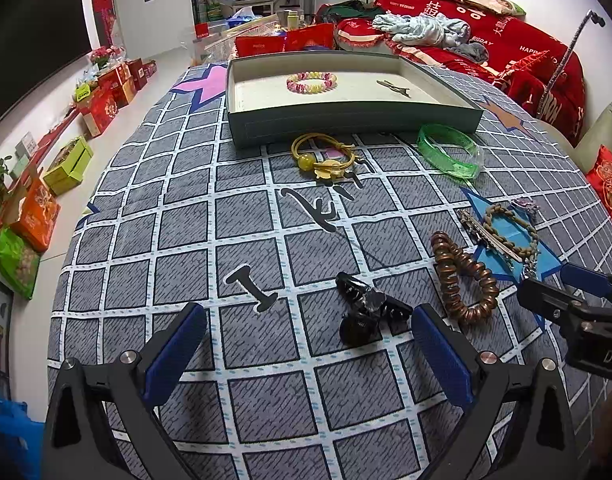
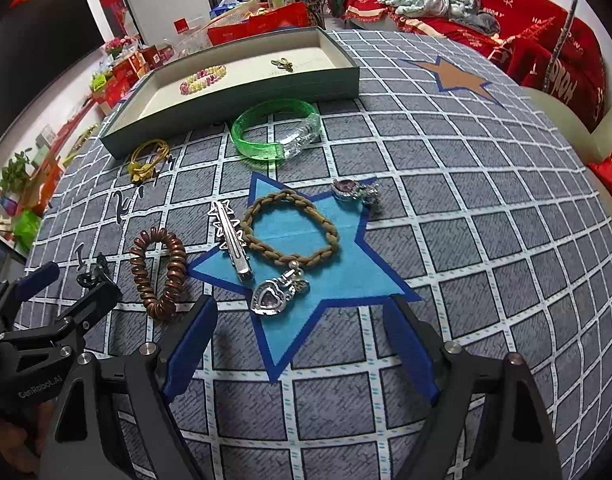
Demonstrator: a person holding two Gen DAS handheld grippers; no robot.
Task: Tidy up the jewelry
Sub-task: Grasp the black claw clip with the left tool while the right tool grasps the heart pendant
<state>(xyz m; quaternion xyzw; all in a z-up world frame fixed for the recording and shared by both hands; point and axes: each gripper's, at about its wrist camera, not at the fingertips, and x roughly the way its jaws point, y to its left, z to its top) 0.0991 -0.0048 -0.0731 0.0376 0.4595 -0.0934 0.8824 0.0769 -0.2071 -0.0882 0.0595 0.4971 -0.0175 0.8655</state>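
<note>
Silver hair clip (image 2: 230,240) flat; long axis near-far; left tongs (image 1: 308,354) agape

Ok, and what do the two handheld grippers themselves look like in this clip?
Both match: the left gripper and right gripper have matte black angular frames, silver round bolts at the joints, and flat fingers faced with blue textured pads. White lettering reading "GenRobot.AI" is printed on the left one's body, seen from the right wrist view.
</note>
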